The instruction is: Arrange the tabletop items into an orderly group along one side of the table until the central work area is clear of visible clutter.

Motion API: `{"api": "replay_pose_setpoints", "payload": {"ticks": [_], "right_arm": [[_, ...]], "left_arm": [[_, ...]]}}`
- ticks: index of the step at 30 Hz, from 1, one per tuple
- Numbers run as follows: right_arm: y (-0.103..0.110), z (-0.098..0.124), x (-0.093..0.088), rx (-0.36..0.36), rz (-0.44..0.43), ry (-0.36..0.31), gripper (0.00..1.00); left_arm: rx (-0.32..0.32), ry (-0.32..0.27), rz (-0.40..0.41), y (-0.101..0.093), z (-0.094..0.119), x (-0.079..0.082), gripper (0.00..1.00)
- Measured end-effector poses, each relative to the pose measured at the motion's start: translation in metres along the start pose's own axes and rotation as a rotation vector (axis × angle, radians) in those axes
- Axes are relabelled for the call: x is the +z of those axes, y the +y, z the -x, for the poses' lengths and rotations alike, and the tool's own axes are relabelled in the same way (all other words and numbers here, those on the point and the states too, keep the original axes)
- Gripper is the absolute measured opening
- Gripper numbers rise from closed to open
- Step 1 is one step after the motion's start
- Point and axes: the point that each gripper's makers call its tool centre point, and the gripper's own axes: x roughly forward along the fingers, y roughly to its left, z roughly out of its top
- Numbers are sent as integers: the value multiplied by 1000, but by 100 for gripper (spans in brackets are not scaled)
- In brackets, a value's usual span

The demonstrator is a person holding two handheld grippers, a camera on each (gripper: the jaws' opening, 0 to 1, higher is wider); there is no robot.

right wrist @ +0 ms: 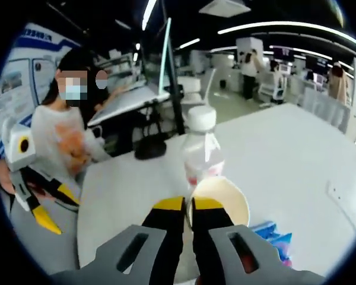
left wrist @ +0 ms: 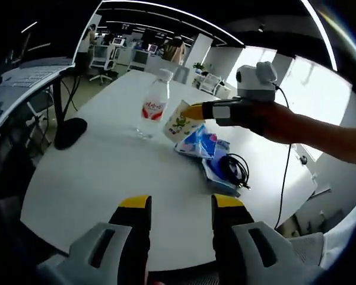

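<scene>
While the left gripper [left wrist: 181, 205] hovers low over the near edge of the round white table [left wrist: 107, 172] w/ its yellow-tipped jaws spread apart & nothing between them, the right gripper [right wrist: 187, 205] has its jaws nearly together, clamped on the rim of a paper cup [right wrist: 225, 199]; in the left gripper view that same gripper [left wrist: 196, 111] comes in from the right on a bare forearm, holding the cup [left wrist: 179, 123], which is tilted & printed w/ green leaves. Just beside the cup, on the table's right part, lie a blue-white tissue pack [left wrist: 197, 142], then a flat blue item under a coiled black cable [left wrist: 232, 169]; can't tell what the flat item is. A clear plastic water bottle [left wrist: 153, 103] w/ red label & white cap stands upright right next to the cup, touching or nearly so. In the right gripper view the bottle [right wrist: 200, 148] sits directly behind the cup, tissue pack [right wrist: 273, 237] at lower right. Farther off: a black round stand base [left wrist: 70, 132] on the floor at left, a seated person [right wrist: 62, 139] past the table edge, desks & office chairs behind
</scene>
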Motion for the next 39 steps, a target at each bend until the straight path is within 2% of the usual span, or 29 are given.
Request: {"api": "replay_pose_setpoints", "payload": {"ticks": [6,12,17,21,31,39], "right_arm": [[-10,-15,-7,-12,97,66,1],[-19,-28,-22,-29,260,165,1],[-17,-37,-28,-14,278,183,6],[-16,-39,-28,-12,261,184,12],[-18,-38,-34,-29,273,205,15],[-14,-21,-27,-49,249,177,19]], "left_arm": [[5,-3,13,2,2,-1,39],[9,-9,24,5,4,0,39],[14,-10,28,8,4,1,39],[12,-10,27,8,4,2,39],[8,-10,29,7,3,1,38],[7,-13,30,6,4,0,38]]}}
